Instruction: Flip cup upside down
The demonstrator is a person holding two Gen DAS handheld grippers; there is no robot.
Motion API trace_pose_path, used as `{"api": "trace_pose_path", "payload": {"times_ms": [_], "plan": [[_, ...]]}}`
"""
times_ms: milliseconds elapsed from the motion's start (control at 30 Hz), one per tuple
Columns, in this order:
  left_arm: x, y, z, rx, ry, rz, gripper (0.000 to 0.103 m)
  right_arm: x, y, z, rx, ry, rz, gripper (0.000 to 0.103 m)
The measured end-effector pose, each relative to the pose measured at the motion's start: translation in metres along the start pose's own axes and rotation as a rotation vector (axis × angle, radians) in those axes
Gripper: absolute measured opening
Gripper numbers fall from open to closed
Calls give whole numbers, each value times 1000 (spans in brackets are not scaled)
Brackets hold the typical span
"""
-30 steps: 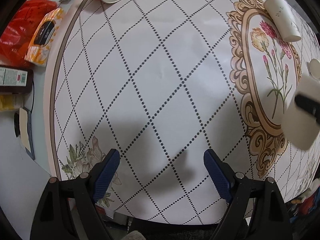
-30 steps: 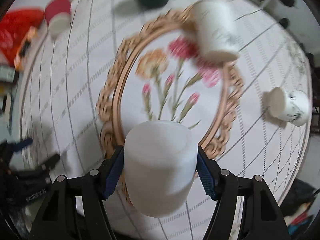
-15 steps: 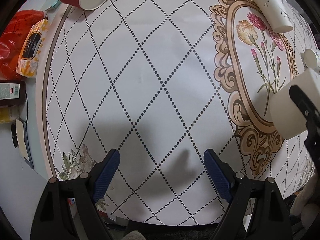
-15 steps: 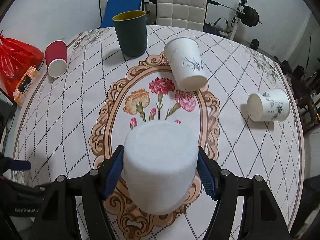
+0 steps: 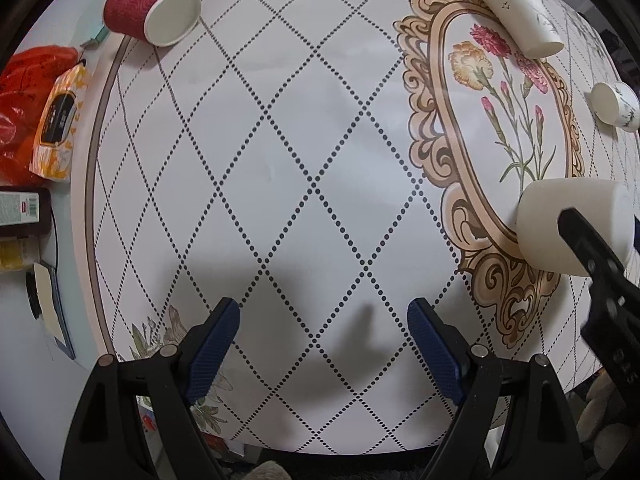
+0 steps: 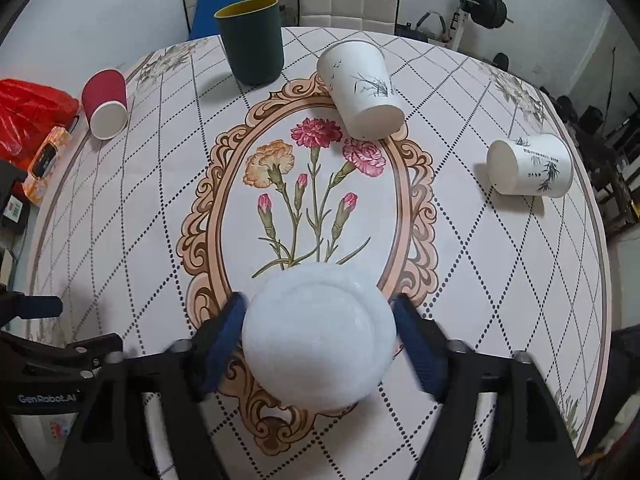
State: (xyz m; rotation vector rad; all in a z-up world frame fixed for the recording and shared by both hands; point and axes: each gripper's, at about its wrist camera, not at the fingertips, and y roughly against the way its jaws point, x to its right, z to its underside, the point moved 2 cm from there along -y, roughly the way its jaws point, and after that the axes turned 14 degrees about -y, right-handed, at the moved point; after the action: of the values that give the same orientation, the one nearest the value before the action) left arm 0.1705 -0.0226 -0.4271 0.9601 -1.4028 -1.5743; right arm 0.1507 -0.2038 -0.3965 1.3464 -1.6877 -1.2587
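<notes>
A plain white cup (image 6: 319, 335) stands upside down, base up, on the floral tablecloth, at the near end of the flower frame. My right gripper (image 6: 320, 344) brackets it, but its blue pads (image 6: 224, 340) stand a little off the cup's sides, so the jaws are open. The cup also shows in the left wrist view (image 5: 568, 220), at the far right, behind the right gripper's black frame. My left gripper (image 5: 323, 344) is open and empty over the checked cloth near the table's front edge.
A red paper cup (image 6: 105, 104) lies on its side at the left. Two white printed cups (image 6: 362, 88) (image 6: 528, 165) lie on their sides at the back and right. A dark green cup (image 6: 251, 40) stands upright at the back. Chairs stand behind the table (image 6: 500, 280).
The right gripper tilted the white cup base-up, lowered it onto the cloth, then its jaws spread away from the cup. The left gripper stayed open and shifted slightly.
</notes>
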Motion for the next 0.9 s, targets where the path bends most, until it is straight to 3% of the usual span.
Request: {"api": "trace_pose_path", "payload": {"times_ms": [33,333,400,467,900], "plan": [[1,3,-1,9,-6,-4,86,1,3,0,-3,-10,7,95],[12,71,-1,152,-60,-84,86,25,69,5,24,-193,56,99],[19,97,9,194,-59,-97,89,32,86,11,24,-227,82,99],[24,120,20,237,-58,-104,100,39,102,16,16,-252,96,99],[56,265,104,481,-6,-131,101,67,246,43,120,-191,137,99]]}}
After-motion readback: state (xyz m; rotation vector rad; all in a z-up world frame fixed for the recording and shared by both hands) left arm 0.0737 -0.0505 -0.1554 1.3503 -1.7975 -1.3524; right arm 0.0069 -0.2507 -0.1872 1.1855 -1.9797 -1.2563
